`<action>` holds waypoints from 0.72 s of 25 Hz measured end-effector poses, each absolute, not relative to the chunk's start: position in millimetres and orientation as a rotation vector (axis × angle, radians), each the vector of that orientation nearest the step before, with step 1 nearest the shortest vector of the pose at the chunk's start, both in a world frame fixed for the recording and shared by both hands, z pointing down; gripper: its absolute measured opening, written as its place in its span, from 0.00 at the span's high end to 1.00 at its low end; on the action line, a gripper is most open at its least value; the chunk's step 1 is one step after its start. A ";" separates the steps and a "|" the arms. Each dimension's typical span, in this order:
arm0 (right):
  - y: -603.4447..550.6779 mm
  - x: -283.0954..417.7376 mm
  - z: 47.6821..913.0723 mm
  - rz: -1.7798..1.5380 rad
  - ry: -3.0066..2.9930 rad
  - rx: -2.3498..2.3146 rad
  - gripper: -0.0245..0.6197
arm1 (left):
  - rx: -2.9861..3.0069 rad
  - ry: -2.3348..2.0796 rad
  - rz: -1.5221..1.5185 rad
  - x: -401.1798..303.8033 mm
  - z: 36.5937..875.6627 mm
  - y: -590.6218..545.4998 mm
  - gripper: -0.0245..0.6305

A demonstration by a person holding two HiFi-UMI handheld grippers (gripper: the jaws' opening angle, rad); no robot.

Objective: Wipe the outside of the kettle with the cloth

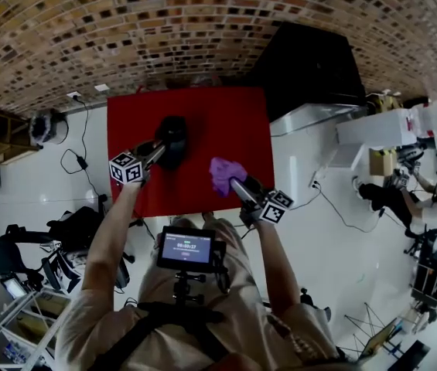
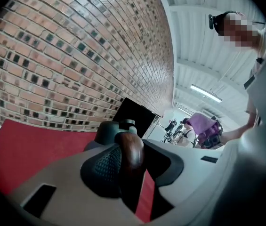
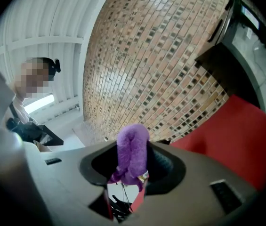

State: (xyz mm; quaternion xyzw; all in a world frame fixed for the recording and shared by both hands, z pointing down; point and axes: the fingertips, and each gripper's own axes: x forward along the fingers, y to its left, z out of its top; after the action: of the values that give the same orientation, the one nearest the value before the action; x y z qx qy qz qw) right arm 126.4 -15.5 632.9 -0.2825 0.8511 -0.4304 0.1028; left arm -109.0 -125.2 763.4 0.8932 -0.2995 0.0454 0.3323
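At centre-left of the head view, the left gripper (image 1: 156, 153) has its jaws narrowed tight on the brown handle (image 2: 130, 150), probably to steady the dark kettle (image 1: 174, 136) over the red table (image 1: 226, 114). Just to the right, the right gripper (image 1: 237, 184) pinches the purple cloth (image 1: 224, 173), which is bunched forward, seemingly ready to rub the kettle's side.
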 end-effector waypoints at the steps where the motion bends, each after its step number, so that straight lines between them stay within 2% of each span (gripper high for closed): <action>1: -14.5 124.9 633.6 -1.270 2.517 -0.837 0.70 | 2.326 -0.789 0.114 -109.6 767.0 -128.8 0.77; 9: -7.6 123.3 645.2 -1.302 2.518 -0.873 0.70 | 2.313 -0.833 0.095 -119.6 790.6 -137.5 0.77; 18: -8.7 116.9 662.1 -1.370 2.472 -0.869 0.70 | 2.389 -0.801 0.283 -138.7 801.3 -94.8 0.78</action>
State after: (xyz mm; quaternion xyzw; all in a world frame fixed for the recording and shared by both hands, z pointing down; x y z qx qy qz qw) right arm 116.9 -8.7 662.1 -0.2928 0.8324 -0.4613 0.0924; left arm -138.7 -94.8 801.3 0.8993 -0.3013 0.1067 0.2983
